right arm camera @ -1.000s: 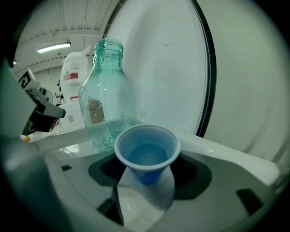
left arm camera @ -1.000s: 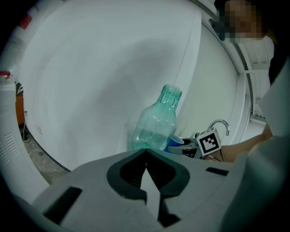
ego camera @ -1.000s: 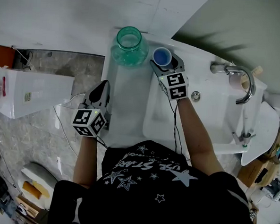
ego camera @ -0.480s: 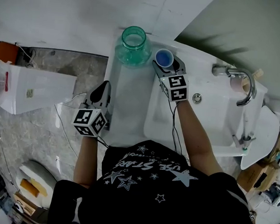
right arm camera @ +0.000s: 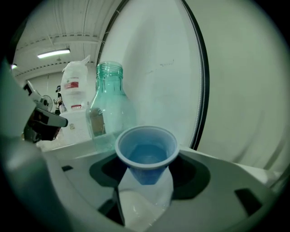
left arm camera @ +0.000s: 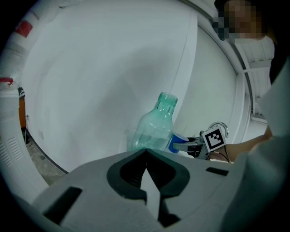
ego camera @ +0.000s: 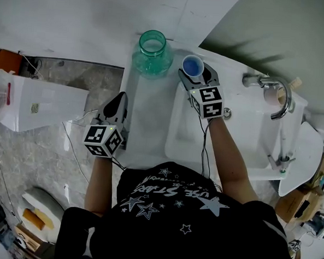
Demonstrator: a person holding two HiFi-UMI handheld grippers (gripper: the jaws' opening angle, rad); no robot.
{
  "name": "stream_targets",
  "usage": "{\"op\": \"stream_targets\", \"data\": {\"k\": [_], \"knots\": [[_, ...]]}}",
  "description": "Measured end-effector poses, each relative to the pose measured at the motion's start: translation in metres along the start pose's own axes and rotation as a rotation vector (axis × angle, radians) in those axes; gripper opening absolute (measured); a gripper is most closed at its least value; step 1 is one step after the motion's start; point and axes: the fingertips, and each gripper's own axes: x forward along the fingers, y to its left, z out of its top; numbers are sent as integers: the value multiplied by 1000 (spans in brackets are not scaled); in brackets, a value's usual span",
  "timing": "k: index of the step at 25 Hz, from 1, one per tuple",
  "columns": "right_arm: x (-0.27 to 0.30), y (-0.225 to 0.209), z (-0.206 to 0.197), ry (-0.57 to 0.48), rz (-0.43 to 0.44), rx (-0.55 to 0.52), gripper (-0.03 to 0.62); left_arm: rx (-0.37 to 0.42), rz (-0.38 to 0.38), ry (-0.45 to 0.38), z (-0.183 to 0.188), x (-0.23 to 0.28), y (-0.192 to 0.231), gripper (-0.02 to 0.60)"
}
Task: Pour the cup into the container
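**Cup in hand, pour not yet begun**

My right gripper (ego camera: 197, 73) holds the blue cup (right arm camera: 146, 153). The jaws stand partly apart with the cup's tapered body seated between them and the pads against its sides. In the right gripper view the cup sits upright with its rim level, and there is liquid inside, so as far as I can see nothing has been tipped out.

My left gripper (left arm camera: 146, 158) has its jaws together on nothing. It hangs off to the left, near the front edge of the white ledge (ego camera: 146, 114) and well apart from the work.

Just to the left of the cup stands the container (ego camera: 152, 53), a teal glass bottle with a narrow open mouth, upright at the back of the ledge by the wall. The cup's rim is beside the bottle, not over its mouth. I cannot tell how much the bottle already holds through the tinted glass. To the right lies the sink (ego camera: 176, 127), with its faucet (ego camera: 274, 89) farther off.

I judge the pick-up done and the rest all ahead of me. The cup has to come above the bottle's mouth, tilt toward it, and empty without spilling down the neck. With so small an opening, lining up the lip of the cup is the part that will need care.
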Motion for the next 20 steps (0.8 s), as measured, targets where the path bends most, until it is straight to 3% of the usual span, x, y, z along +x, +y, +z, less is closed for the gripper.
{"op": "stream_targets", "data": {"k": [10, 20], "knots": [[-32, 9, 45, -39, 51, -34, 282, 22, 18, -54, 29, -13, 3, 9], [-54, 10, 89, -64, 86, -49, 282, 59, -8, -52, 50, -17, -6, 10]]}}
